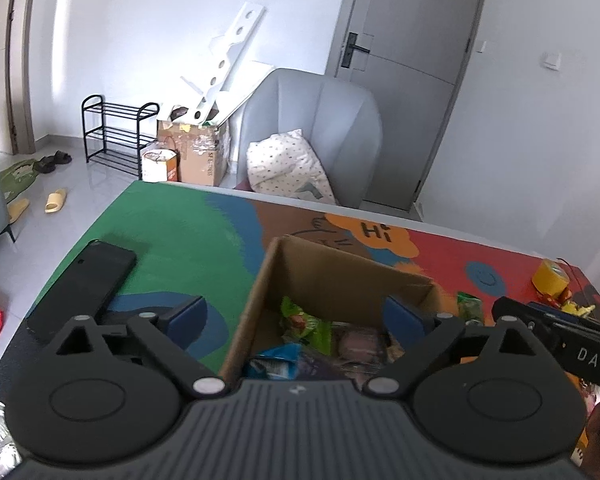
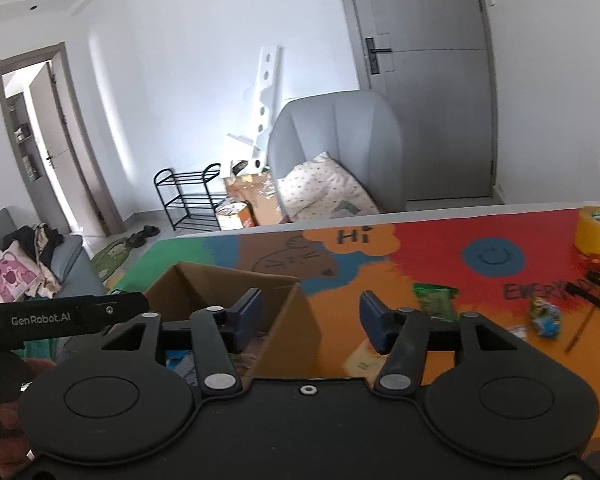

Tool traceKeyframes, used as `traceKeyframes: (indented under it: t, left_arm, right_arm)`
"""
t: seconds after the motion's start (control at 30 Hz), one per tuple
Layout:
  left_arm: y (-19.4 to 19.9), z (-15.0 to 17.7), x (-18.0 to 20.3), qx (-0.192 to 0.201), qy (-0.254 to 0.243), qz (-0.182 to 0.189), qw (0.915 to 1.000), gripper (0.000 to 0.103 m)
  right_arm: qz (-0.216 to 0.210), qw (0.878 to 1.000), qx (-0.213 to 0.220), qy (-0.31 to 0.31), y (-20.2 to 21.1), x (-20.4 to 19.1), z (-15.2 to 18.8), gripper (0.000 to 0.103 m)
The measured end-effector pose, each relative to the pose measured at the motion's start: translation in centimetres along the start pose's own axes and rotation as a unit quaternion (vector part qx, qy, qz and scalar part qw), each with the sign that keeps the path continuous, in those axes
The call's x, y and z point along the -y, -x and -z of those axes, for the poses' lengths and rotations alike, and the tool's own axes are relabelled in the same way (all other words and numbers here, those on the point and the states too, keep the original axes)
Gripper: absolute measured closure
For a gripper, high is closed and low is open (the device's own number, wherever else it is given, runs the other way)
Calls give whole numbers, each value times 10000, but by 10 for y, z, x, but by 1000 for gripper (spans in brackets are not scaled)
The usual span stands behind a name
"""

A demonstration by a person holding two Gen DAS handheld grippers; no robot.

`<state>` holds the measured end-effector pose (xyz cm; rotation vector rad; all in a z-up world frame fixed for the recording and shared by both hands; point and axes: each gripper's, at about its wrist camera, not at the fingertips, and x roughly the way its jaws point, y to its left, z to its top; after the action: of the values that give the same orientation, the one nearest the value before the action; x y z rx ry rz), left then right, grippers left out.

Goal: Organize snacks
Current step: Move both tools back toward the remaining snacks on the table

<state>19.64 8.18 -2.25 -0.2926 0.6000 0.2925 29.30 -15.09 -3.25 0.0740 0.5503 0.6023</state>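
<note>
the left gripper (image 1: 296, 316) hangs nearest, its blue-padded jaws spread wide, one pad outside the left wall of the cardboard box (image 1: 260, 292) and the other over the box's inside near the right wall; nothing is pinched between them. the right gripper (image 2: 310, 322) stands about half open with nothing between its pads, its left pad over the box's opening and its right pad above the orange part of the surface (image 2: 380, 280) just outside the box's right wall.

inside the box lie the gathered snacks: a green packet (image 1: 304, 322), a blue packet (image 1: 276, 362) and a pinkish one (image 1: 358, 340), piled loosely on the bottom. a black phone (image 1: 80, 280) lies flat on the green part of the surface, left of the box and apart from it.

to the right of the box, loose snacks rest on the surface: a green snack packet (image 2: 436, 300) near the right pad, and a small green-and-blue packet (image 2: 542, 316) farther right. a roll of yellow tape (image 2: 598, 230) stands near the far right edge.

beyond the surface, a grey armchair (image 2: 340, 136) holds a spotted cushion (image 2: 324, 192). a black shoe rack (image 2: 188, 196) stands by the white wall, with cardboard boxes (image 1: 198, 152) between rack and chair, and a grey door (image 2: 428, 80) closes the far corner.
</note>
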Motion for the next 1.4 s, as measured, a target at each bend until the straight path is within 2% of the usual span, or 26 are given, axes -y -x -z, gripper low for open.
traceKeyframes:
  t: [0.07,0.13,0.2,0.47,0.83,1.0,1.27,1.4]
  left_arm:
    - [1,1,7,-13,-53,57,10000,7]
    - [2,2,13,-25,-90,105,9999,7]
    - [3,3,20,-42,-109,128,9999,6]
    - [9,8,53,-86,-259,337,9991,3]
    - [15,12,95,-19,-522,525,9973,3]
    - [11,18,115,-110,-746,607,9953,3]
    - [3,27,144,-135,-1003,709,9923,4]
    - [-6,30,157,-275,-1069,782,9908,5]
  right_arm:
    - [33,10000,7,-37,5,7,0,44]
    - [31,10000,7,-69,12,14,0,40]
    - [54,9999,2,-121,17,23,0,32]
    - [189,9987,116,-458,43,59,2,18]
    - [440,9966,113,-686,63,97,14,16]
    - [505,9960,139,-731,71,110,18,8]
    - [498,9953,101,-819,72,131,26,8]
    - [533,9945,62,-903,69,144,30,8]
